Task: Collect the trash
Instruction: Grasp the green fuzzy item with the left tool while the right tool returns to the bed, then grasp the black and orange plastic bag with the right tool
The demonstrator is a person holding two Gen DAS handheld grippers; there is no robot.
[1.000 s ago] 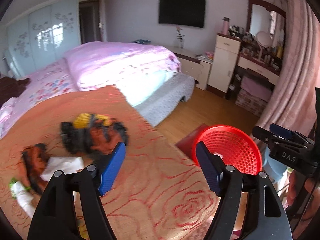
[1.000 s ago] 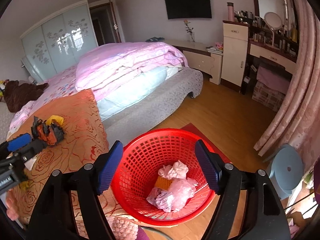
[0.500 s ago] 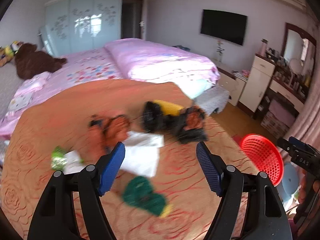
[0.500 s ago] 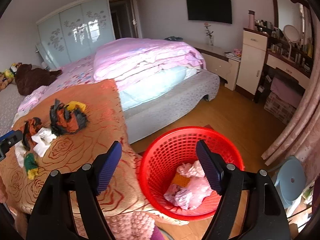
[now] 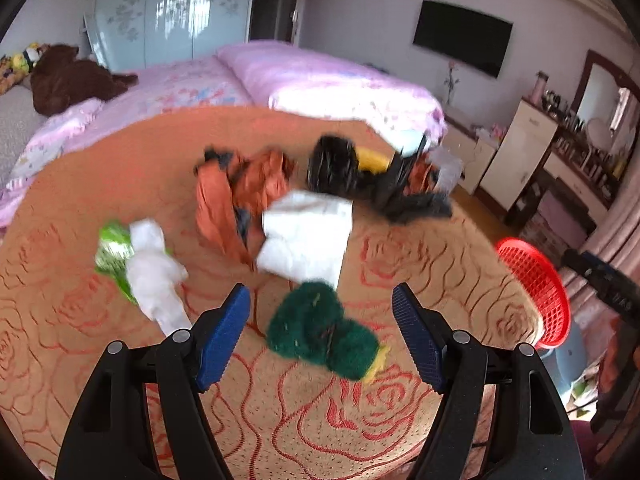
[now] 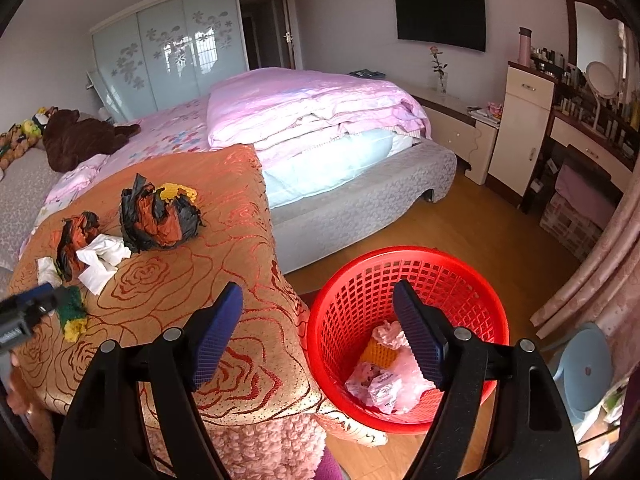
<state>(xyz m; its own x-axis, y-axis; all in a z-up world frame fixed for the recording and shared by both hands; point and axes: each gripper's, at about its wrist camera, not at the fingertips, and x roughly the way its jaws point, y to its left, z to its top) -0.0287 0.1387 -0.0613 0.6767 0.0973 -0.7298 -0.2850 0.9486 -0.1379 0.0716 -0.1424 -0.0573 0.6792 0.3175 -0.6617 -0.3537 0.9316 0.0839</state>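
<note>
My left gripper (image 5: 320, 332) hangs with its ribbed blue pads spread wide, clamping nothing, just above a fuzzy dark-green scouring pad with a yellow edge (image 5: 322, 332) on the orange rose-patterned bedspread (image 5: 420, 256). Farther off lie a folded white paper tissue (image 5: 306, 236), a crumpled orange-and-black wrapper (image 5: 240, 192) (blurred) and, left, a white wad beside green plastic (image 5: 154, 272). My right gripper (image 6: 318, 328) has just been opening, nothing between its jaws, over the round red plastic mesh basket (image 6: 360, 300) on the wooden floor, right of the bedspread, with pink crumpled wrappers (image 6: 384, 384) inside.
</note>
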